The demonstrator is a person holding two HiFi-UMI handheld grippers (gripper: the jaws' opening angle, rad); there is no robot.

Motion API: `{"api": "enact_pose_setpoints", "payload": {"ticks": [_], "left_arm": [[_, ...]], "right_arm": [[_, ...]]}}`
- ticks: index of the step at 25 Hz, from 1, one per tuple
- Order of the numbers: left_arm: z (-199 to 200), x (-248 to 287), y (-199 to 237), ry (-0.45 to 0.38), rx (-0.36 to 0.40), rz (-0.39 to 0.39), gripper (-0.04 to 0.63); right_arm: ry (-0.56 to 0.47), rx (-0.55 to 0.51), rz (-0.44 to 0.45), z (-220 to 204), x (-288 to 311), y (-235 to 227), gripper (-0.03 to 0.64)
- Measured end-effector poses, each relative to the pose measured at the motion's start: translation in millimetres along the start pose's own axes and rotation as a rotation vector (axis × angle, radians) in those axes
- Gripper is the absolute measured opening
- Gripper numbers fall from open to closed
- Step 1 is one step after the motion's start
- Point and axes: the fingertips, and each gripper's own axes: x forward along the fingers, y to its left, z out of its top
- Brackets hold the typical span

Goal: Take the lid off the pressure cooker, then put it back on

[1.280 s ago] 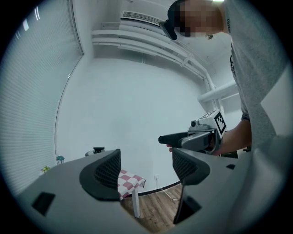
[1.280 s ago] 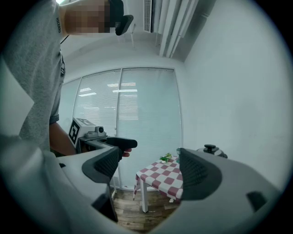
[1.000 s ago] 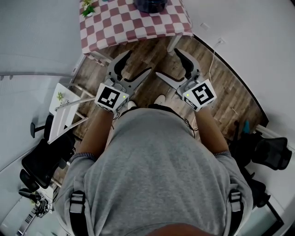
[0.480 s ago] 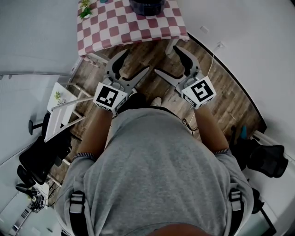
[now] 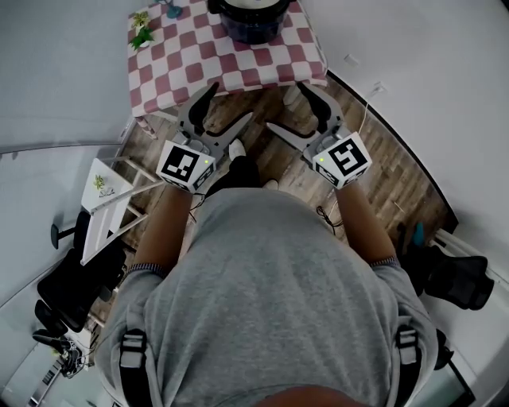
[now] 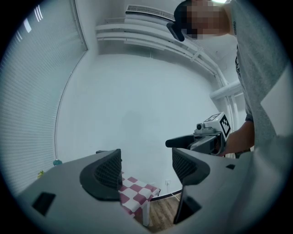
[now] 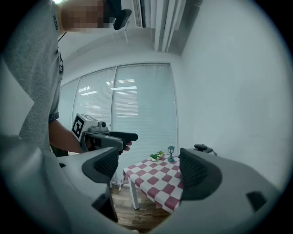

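Note:
The dark pressure cooker stands with its lid on at the far side of a red-and-white checked table, at the top of the head view. Only its lid knob shows in the right gripper view, above one jaw. My left gripper and right gripper are held side by side over the wooden floor, just short of the table's near edge. Both are open and hold nothing. The table shows low between the left gripper's jaws. The right gripper looks across the tabletop.
A small potted plant and a teal ornament stand at the table's left corner. A white folding rack and a black office chair are on the left. Another black chair is on the right, and a white wall lies behind the table.
The table and the cooker have come further into the head view as the person stepped toward them. Both grippers moved up to the table's near edge and stayed open.

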Motion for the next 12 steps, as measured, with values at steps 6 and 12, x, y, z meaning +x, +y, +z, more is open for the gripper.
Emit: {"api": "enact_pose_setpoints", "payload": {"ticks": [6,12], "left_arm": [[4.7,31.1,43.7,0.011,0.014,-0.019,0.357],[6.5,51.8,87.4,0.016,0.005,-0.051,0.357]], "right_arm": [[-0.001,0.002,-0.016,12.5,41.0,-38.4,0.42],[0.01,0.011,-0.039,22.0,82.2,-68.4,0.42]]}}
